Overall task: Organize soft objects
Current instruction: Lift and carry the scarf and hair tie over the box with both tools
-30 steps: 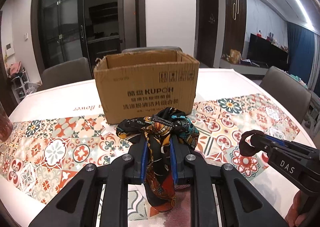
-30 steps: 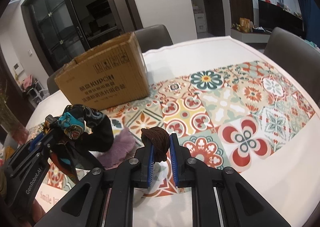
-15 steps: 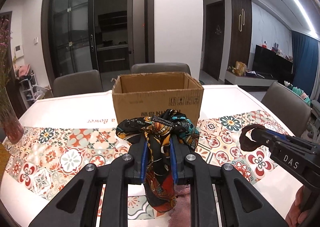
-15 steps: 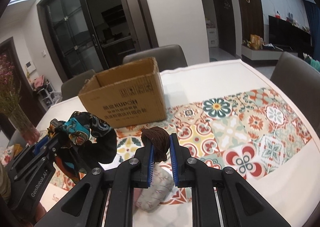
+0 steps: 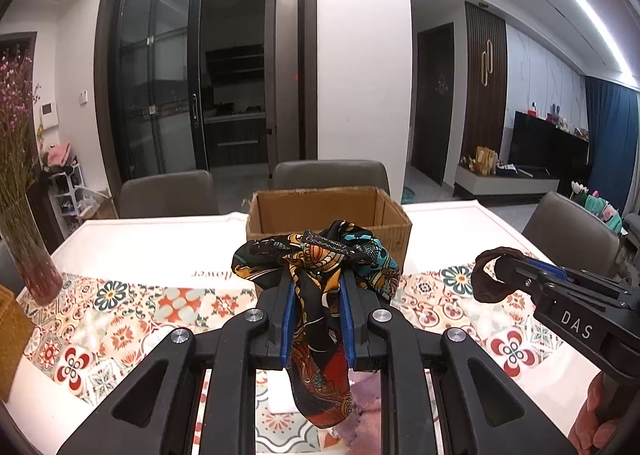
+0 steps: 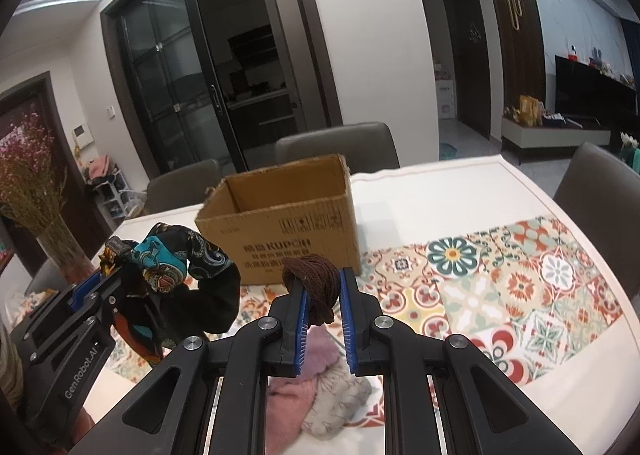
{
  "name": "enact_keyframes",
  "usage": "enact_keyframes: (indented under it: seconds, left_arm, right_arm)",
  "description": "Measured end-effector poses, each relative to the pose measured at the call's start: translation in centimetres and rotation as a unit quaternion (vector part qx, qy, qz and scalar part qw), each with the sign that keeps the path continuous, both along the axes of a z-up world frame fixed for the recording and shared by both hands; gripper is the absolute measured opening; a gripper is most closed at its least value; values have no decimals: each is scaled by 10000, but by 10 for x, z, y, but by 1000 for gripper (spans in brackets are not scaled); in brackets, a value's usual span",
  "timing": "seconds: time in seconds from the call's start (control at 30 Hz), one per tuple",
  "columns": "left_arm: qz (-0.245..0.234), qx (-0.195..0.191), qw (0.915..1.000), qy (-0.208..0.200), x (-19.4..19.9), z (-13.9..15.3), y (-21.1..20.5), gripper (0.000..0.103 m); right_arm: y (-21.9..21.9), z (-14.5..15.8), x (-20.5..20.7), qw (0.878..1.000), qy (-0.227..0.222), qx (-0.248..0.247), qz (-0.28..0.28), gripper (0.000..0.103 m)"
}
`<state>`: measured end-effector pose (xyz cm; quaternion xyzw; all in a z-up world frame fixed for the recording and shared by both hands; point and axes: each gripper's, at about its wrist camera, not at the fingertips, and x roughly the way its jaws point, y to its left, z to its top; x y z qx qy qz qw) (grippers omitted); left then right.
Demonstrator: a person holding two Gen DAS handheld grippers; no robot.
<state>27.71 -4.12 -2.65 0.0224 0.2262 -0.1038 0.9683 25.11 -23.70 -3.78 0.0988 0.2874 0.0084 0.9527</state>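
Left wrist view: tiled tablecloth, grey chairs; left claw clamping scarf, right claw clamping brown scrunchie.

The cardboard box, standing at the far middle of the counter, carries "KUPOH" in dark print on its near face, with lines of Chinese characters beneath that are too small to read and a row of handling symbols above. The left gripper has "GenRobot.AI" in white along its black side. The right gripper bears "DAS" in white on its body. On the white part of the tablecloth, seen upside down, the word "flower" can be partly made out.
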Motion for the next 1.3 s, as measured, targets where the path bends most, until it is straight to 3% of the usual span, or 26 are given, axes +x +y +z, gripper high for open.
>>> enact_keyframes:
  seconds: [0.53,1.1,1.3]
  left_arm:
    - [-25,-174,9992,-357,27,32,11,20]
    - [-84,-125,9966,-809,82,58,5,20]
    - [-144,-136,9968,-772,109,58,2,20]
  right_arm:
    - [15,36,24,9987,-464,-87,195,16]
    - [20,58,83,9965,-746,-218,295,16]
    - [22,62,104,9957,-784,-352,332,16]
